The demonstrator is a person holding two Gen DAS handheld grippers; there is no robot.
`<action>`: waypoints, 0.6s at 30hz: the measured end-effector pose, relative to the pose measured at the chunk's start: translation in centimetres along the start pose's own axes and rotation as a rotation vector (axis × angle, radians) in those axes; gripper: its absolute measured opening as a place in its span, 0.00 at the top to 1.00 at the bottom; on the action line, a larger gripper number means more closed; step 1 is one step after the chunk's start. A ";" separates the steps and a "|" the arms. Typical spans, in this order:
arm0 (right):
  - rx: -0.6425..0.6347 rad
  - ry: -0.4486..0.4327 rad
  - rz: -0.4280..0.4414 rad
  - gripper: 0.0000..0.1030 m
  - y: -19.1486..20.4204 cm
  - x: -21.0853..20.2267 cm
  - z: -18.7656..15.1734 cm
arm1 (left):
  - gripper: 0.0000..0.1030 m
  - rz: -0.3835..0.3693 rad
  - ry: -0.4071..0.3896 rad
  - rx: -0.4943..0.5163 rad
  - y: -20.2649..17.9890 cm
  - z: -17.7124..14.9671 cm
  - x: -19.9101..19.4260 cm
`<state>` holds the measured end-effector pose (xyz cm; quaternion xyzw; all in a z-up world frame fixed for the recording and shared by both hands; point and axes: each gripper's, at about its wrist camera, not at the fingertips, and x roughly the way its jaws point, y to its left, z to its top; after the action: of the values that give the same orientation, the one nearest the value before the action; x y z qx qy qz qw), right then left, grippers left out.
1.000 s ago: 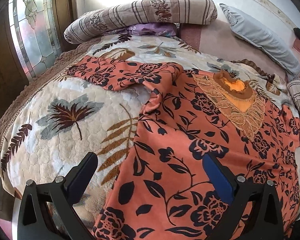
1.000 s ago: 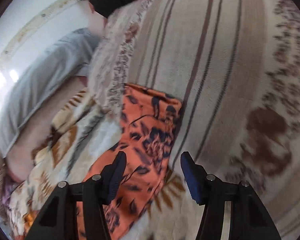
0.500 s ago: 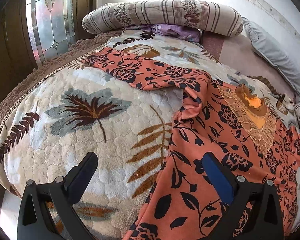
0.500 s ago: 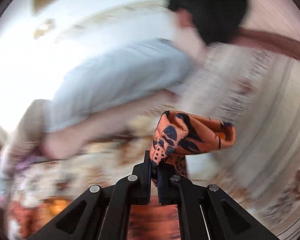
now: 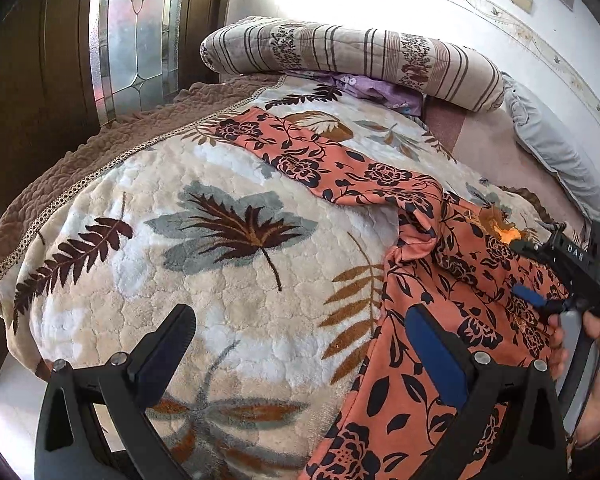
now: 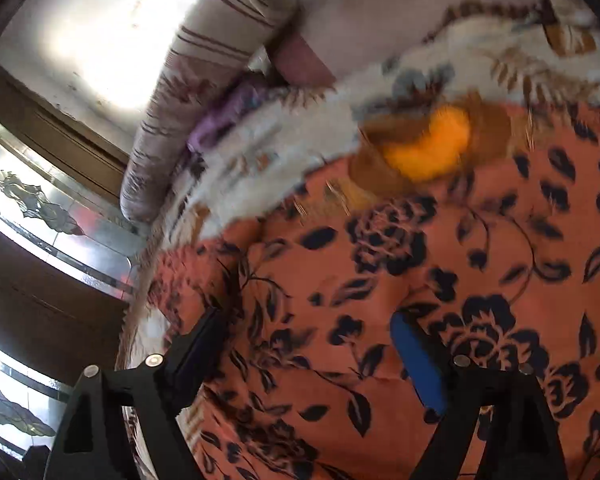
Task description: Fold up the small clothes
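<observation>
Over the floral garment (image 6: pixel 380 280), right gripper (image 6: pixel 312 356) jaws opening, nothing between them

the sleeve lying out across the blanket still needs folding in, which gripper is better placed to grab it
Probably left. The left gripper stands open over the blanket on the same side as the outstretched sleeve. The right gripper, jaws opening with nothing between them, hovers over the garment body near the collar.

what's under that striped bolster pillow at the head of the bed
A purple floral cloth sticks out from beneath the striped bolster, resting on the leaf-print blanket. How far it extends underneath is hidden.
</observation>
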<state>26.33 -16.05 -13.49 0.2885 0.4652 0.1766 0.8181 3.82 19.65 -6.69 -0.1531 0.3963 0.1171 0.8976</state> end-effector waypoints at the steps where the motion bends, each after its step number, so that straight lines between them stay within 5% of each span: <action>1: 0.029 0.000 0.018 0.15 -1.3 -0.6 -0.4 | 0.00 0.003 -0.005 0.005 0.0 0.0 0.0; 6: -0.001 -0.187 0.033 0.15 -4.6 -9.1 2.8 | 0.00 -0.029 0.014 0.024 -1.5 1.2 1.2; 8: 0.041 -0.246 0.011 0.07 -7.7 -11.1 3.9 | 0.00 -0.075 0.030 0.009 -1.7 2.2 1.8; 11: 0.113 -0.141 -0.197 0.06 -13.1 -8.9 4.1 | 0.00 -0.203 0.050 -0.094 -0.6 5.4 3.5; 14: -0.070 -0.222 -0.183 0.06 -13.3 -9.2 1.5 | 0.00 -0.244 0.043 -0.213 2.0 9.7 6.7; 18: -0.071 -0.220 -0.186 0.06 -13.6 -8.6 1.5 | 0.00 -0.246 0.107 -0.407 6.7 15.7 14.3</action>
<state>23.51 -31.78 -15.87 0.2326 0.3907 0.0838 0.8867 21.59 32.87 -8.59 -0.3841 0.3897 0.0760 0.8335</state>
